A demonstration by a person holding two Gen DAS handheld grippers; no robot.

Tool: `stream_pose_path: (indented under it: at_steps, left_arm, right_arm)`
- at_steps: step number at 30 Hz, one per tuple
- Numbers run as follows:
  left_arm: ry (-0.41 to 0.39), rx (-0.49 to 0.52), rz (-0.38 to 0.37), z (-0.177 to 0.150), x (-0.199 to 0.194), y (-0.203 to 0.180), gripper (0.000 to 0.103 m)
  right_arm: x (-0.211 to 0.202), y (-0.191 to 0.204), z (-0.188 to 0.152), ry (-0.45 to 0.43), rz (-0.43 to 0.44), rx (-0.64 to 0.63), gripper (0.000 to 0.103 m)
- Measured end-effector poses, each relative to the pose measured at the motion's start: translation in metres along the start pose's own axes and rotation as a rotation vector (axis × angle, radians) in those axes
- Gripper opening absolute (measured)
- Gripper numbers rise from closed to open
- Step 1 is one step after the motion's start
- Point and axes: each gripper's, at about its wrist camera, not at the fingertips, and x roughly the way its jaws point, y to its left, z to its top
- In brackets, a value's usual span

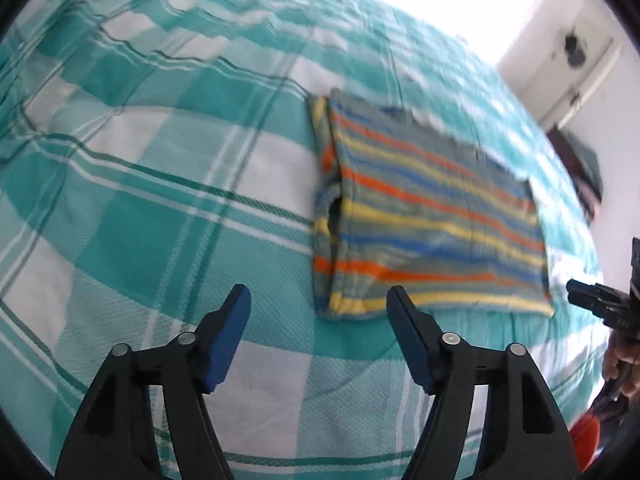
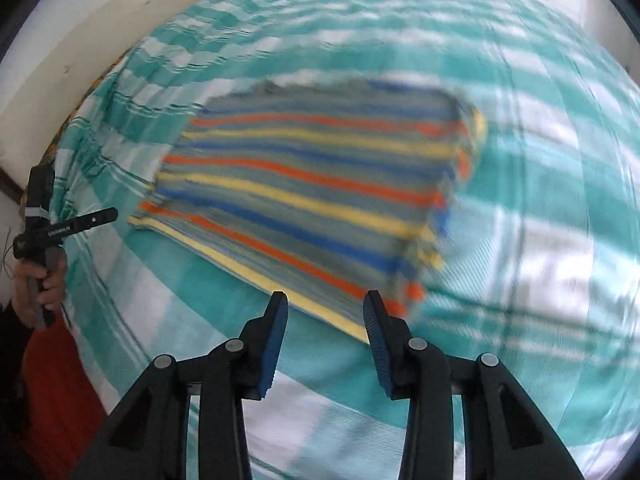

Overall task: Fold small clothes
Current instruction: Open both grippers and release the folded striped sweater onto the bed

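folded striped garment [image 1: 432, 216] lying flat on the bed [image 1: 160, 208] — both grippers empty above it

the striped garment, in orange, yellow, blue and grey bands, rests as a neat rectangle on the teal-and-white checked bedsheet. the left gripper [image 1: 318, 296] has its blue-padded jaws spread wide with nothing between them, hanging over the sheet just near of the garment's near left corner. the right gripper [image 2: 325, 300] stands with jaws partly apart, also holding nothing, over the garment's near edge — the view there is blurred. a hand [image 2: 38, 284] grips the left gripper's handle at the bed's left side.
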Motion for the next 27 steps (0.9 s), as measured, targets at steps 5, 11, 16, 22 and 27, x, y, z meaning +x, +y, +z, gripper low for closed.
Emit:
stream_pose_path:
  at_steps: [5,11,16,22,27]
  left_arm:
    - [0.016,-0.102,-0.067,-0.011,0.031,0.013,0.073]
    - [-0.023,-0.042,-0.124,-0.013,0.036,0.001,0.073]
    - [-0.014,-0.066,-0.129,-0.010,0.039,0.005,0.073]
    - [-0.002,-0.031,-0.081,-0.005,0.043,-0.003,0.072]
    - [0.004,0.000,-0.056,-0.005,0.044,-0.008,0.072]
  right_arm:
    - [0.020,0.085,0.068,-0.001,0.075,-0.111,0.053]
    - [0.093,0.158,0.152,0.022,0.110,-0.110,0.053]
    - [0.164,0.200,0.205,0.079,0.092,-0.080,0.053]
    - [0.195,0.206,0.219,0.120,-0.007,-0.126,0.053]
    - [0.200,0.201,0.219,0.144,-0.044,-0.124,0.053]
